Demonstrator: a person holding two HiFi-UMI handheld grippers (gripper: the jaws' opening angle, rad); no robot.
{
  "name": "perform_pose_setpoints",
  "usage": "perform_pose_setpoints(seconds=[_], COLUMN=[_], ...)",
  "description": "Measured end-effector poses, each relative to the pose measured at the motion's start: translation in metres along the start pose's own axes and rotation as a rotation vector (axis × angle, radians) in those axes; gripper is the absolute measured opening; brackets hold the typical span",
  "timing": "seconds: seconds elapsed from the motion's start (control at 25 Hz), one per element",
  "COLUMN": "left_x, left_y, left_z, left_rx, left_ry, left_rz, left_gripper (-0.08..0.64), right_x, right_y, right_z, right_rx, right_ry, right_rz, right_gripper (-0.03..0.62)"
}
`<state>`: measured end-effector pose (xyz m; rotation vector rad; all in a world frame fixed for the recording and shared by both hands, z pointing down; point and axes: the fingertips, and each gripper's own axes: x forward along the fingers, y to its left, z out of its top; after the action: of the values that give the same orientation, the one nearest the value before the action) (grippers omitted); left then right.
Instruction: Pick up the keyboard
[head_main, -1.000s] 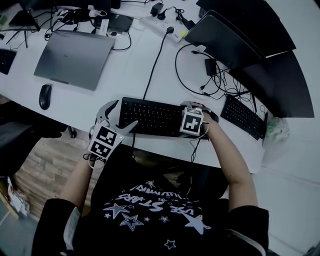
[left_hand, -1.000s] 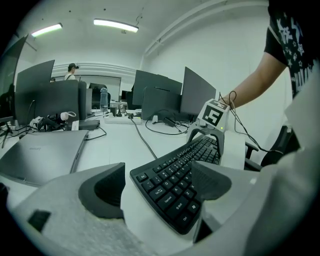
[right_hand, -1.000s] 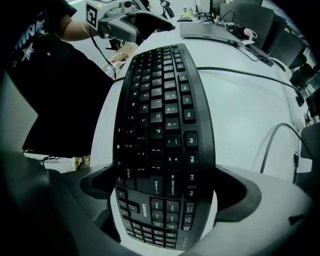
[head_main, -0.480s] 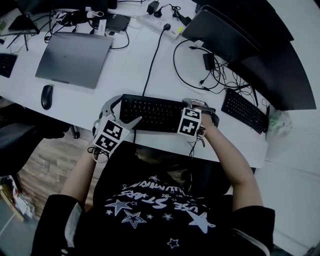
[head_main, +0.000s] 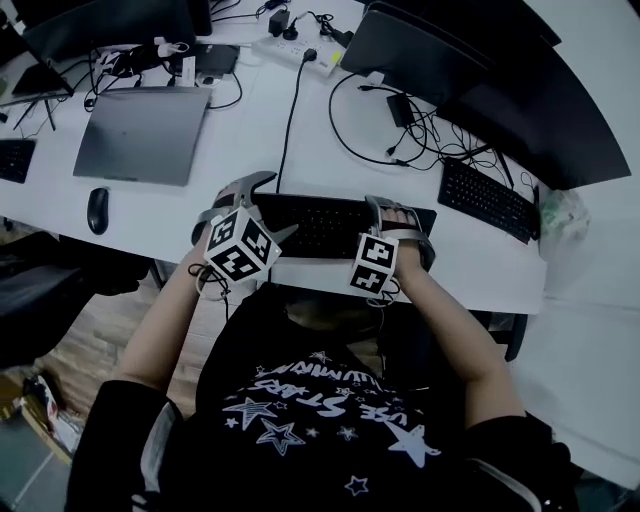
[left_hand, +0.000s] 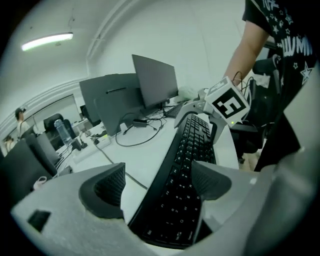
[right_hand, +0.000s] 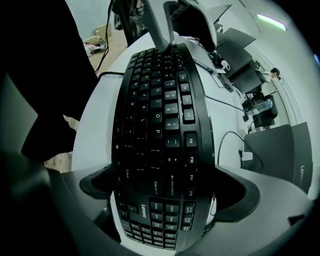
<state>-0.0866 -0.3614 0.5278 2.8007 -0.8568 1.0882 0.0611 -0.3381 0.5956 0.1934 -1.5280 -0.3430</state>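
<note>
A black keyboard (head_main: 325, 222) lies on the white desk (head_main: 300, 140) near its front edge, and its cable (head_main: 292, 110) runs away to the back. My left gripper (head_main: 278, 205) straddles the keyboard's left end. In the left gripper view this gripper (left_hand: 159, 184) is open: bare desk shows between the far pad (left_hand: 107, 187) and the keyboard (left_hand: 187, 165), while the near pad sits at its front edge. My right gripper (head_main: 385, 222) is at the right end. In the right gripper view that gripper (right_hand: 167, 195) has both pads pressed against the keyboard (right_hand: 160, 110).
A closed grey laptop (head_main: 140, 132) and a mouse (head_main: 97, 210) lie at the left. A second keyboard (head_main: 488, 198) sits at the right under dark monitors (head_main: 470, 70). A power strip (head_main: 295, 52) and loose cables fill the back. The person's torso is against the desk's front edge.
My left gripper has moved right, and its fingers now straddle the keyboard's left end. The right gripper has stayed on the right end.
</note>
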Motion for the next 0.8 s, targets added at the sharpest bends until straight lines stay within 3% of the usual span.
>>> perform_pose_setpoints(seconds=[0.2,0.4,0.52,0.6,0.8], left_x=[0.012,0.025,0.034,0.041,0.040], left_y=[-0.016,-0.044,-0.053,-0.058,-0.086], left_z=[0.022,0.010,0.020,0.019,-0.003], left_rx=[0.115,0.216,0.292,0.307,0.266], left_ry=[0.070,0.265,0.302,0.327,0.484], left_rz=[-0.170,-0.402,-0.482,-0.514,-0.661], left_gripper=[0.408,0.408,0.408,0.408,0.407], right_x=[-0.009,-0.017,-0.022,-0.025,-0.029], right_y=[0.002,0.005,0.007,0.008,0.009], right_z=[-0.001,-0.003,-0.004,-0.003,-0.003], right_rx=[0.001,0.002,0.002,0.005,0.008], right_ry=[-0.003,-0.004,-0.013,-0.019,-0.025], right_rz=[-0.121,-0.243,-0.289,-0.303,-0.372], right_gripper=[0.574,0.574,0.574,0.574,0.574])
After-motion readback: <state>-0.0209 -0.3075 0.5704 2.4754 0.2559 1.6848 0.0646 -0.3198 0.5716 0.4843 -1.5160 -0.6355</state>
